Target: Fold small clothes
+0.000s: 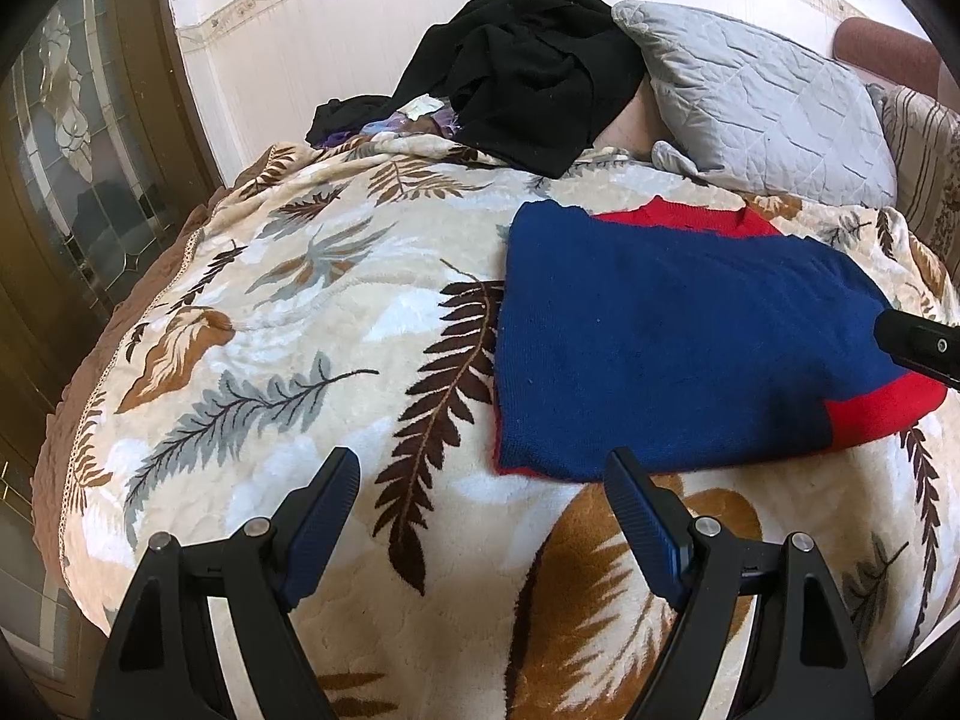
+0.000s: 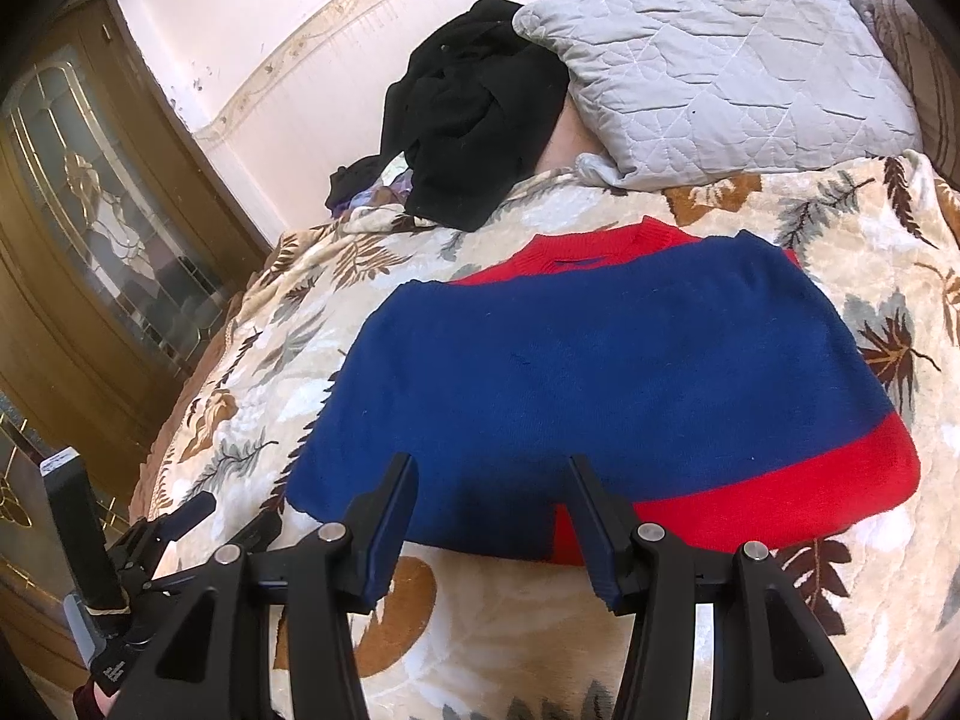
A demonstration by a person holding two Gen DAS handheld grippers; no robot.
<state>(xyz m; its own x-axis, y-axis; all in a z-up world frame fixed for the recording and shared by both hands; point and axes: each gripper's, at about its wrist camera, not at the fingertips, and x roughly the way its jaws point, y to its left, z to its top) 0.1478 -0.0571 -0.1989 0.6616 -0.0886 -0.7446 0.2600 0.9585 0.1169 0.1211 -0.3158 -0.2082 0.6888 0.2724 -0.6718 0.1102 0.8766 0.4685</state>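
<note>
Sweater (image 2: 600,372) neckline in right view only; each hand-held gripper released, empty.

Sweater (image 1: 660,348) front folded under

No legible text, label, brand or number is to be found in either view — only faint white print on the left gripper (image 2: 198,516) body, too small to be read
</note>
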